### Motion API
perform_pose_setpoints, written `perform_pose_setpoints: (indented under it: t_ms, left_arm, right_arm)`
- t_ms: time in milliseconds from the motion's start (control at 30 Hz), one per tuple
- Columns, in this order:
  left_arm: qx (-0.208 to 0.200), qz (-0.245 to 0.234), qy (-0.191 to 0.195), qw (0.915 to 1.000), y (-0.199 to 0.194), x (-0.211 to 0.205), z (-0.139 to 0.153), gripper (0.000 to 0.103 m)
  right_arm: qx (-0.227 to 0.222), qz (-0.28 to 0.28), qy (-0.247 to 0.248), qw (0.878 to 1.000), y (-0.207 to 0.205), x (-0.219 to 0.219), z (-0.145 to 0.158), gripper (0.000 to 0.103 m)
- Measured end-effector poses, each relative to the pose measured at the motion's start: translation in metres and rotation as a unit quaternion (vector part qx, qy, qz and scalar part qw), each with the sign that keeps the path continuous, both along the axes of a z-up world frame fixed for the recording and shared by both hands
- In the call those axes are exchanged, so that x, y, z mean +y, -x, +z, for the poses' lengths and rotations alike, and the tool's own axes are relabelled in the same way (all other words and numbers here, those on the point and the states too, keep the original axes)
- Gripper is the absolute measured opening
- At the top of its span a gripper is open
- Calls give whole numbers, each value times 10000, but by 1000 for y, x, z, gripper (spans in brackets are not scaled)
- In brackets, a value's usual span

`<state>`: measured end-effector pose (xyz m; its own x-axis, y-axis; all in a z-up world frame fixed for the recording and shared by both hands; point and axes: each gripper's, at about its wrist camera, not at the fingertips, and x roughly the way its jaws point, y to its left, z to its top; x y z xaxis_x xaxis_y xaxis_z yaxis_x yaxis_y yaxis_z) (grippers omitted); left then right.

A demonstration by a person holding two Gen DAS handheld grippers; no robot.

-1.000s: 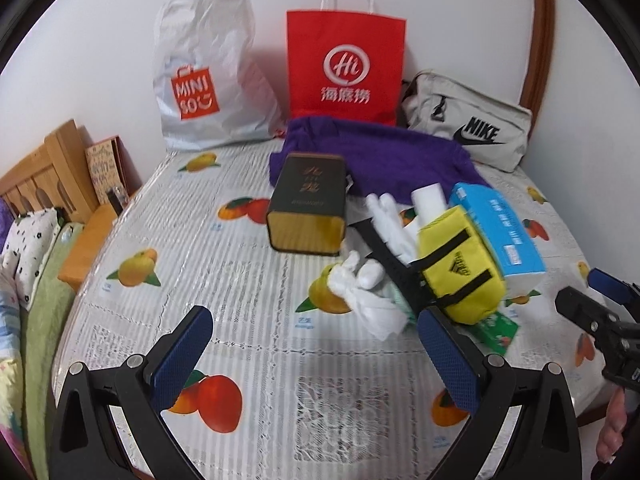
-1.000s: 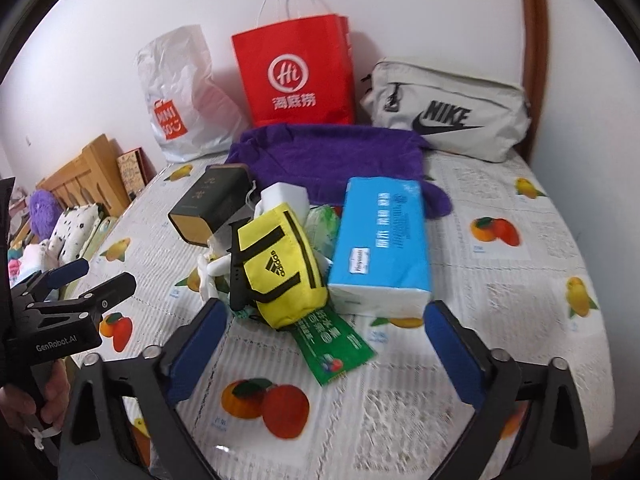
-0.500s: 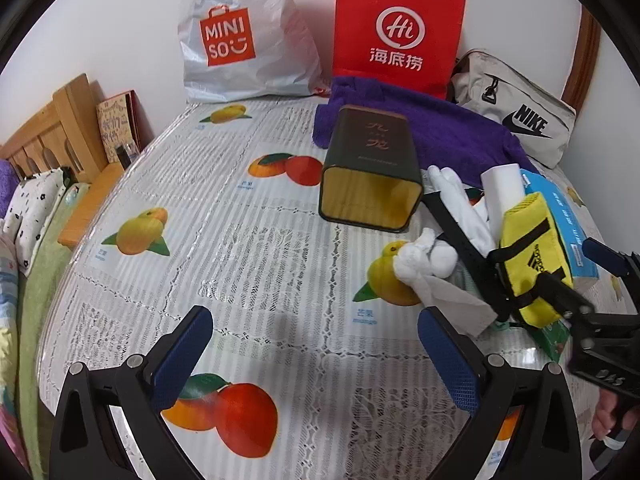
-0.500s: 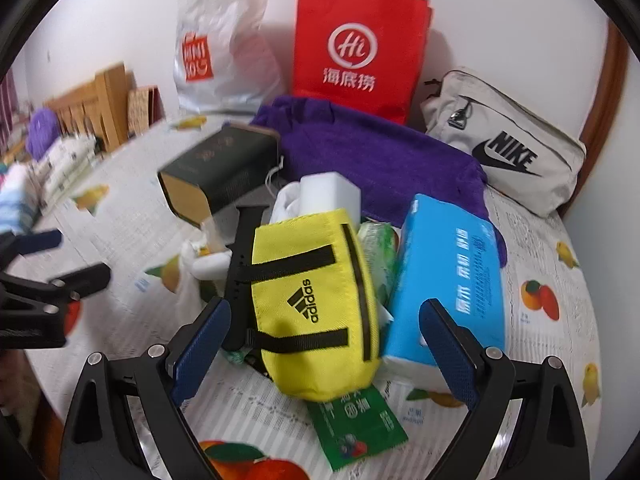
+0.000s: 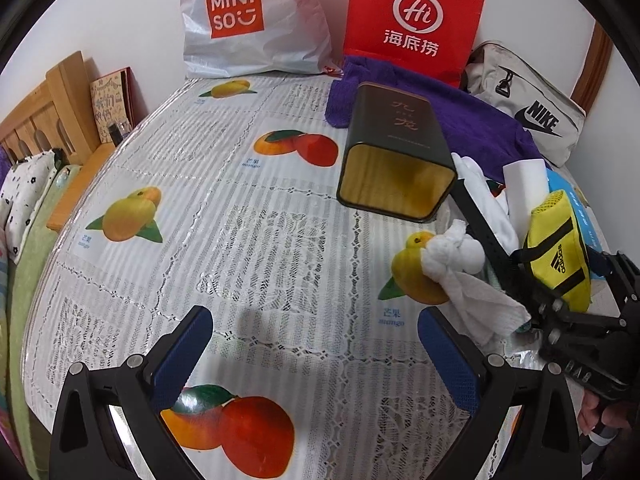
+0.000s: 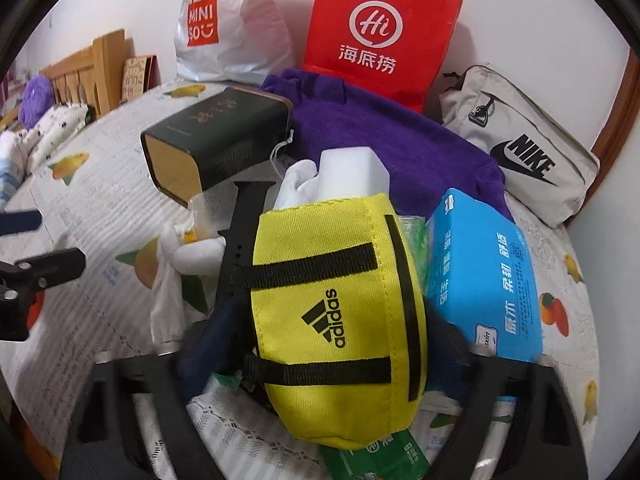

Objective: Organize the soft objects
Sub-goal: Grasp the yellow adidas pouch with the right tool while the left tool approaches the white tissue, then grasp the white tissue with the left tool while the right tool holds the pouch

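The surface (image 5: pixel 248 240), covered by a lace-pattern cloth printed with fruit under what looks like clear film, carries every item. Along its far edge stand a white plastic bag (image 5: pixel 256 20) and a red paper bag (image 5: pixel 416 20); a grey fabric pouch (image 5: pixel 532 116) lies at the far right corner. A purple towel (image 6: pixel 384 140), thick and matte, spreads in front of the bags. A dark rigid tin (image 5: pixel 396 156) lies on its side toward the right half. A blue tissue pack (image 6: pixel 484 276), soft film over a block shape, lies near the right edge.

The yellow pouch (image 6: pixel 340 320), woven fabric with black webbing straps, lies near the right edge, touching the tissue pack on its right. Its long axis runs away from the right claw (image 6: pixel 320 364), roughly along the fingers. The right claw is the nearer by far: its blue pads sit on both flanks of the pouch. Whether they are already pinching it cannot be told. The expected next step is closure across the short axis; the fabric should compress.

A white sponge block (image 6: pixel 352 176) and knotted white cloth (image 5: pixel 456 256) lie beside a black strap (image 5: pixel 488 240).

The left claw (image 5: pixel 316 354) is spread wide, holding nothing, above bare cloth near the front edge, well apart from the pouch.
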<state>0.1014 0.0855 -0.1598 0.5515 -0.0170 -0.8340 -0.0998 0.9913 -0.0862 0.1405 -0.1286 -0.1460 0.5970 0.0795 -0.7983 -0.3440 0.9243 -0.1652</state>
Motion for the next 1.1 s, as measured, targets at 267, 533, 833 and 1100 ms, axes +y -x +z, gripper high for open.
perform_pose_setpoints:
  t_ms: [267,533,833,1100]
  left_arm:
    - [-18,-94,17,10000,-4,-4,1,103]
    - [-87,-457,104,9989,-14,-25,5,103]
    - [193,-806,-11,9966,-42,-51,-14,103]
    - [281,-915,-291,9950,-56,-63,-27,103]
  right_arm:
    - [212,-114,-517,9984,5,-19,15,72]
    - [169,-242,-985,9947,12,-39,36,72]
    - [101,-351,-1225,9918,13,-56,53,72]
    - [211,-392,-1630,9856,8,-70,55,72]
